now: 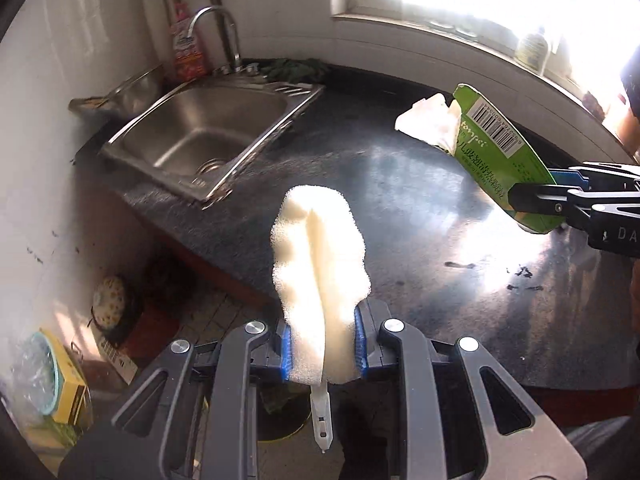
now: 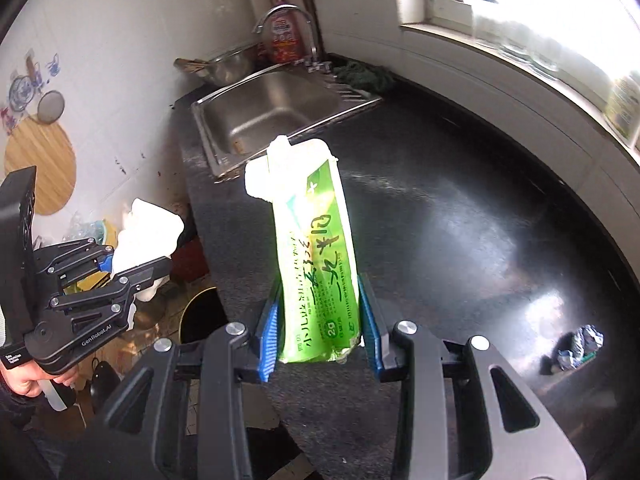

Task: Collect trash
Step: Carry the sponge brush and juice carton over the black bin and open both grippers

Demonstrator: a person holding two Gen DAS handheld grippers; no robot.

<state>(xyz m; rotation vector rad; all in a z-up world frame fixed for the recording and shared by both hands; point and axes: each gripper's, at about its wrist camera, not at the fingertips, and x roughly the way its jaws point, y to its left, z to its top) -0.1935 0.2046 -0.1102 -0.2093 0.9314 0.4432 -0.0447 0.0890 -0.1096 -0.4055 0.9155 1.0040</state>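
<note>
Left wrist view: one white sponge piece is clamped between the two fingers of the left gripper, held off the edge of the dark surface, nearer than the one sink. One green packet is pinched by the right gripper above the surface, right of the sink. One crumpled wrapper lies on the surface, far right of the sink.

"GenRobot.AI" on left hand-held gripper; "20" on green packet.

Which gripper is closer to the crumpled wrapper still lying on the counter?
Right. The crumpled wrapper lies just beside the right gripper; the left gripper, holding white foam, is off the counter's far side.
</note>
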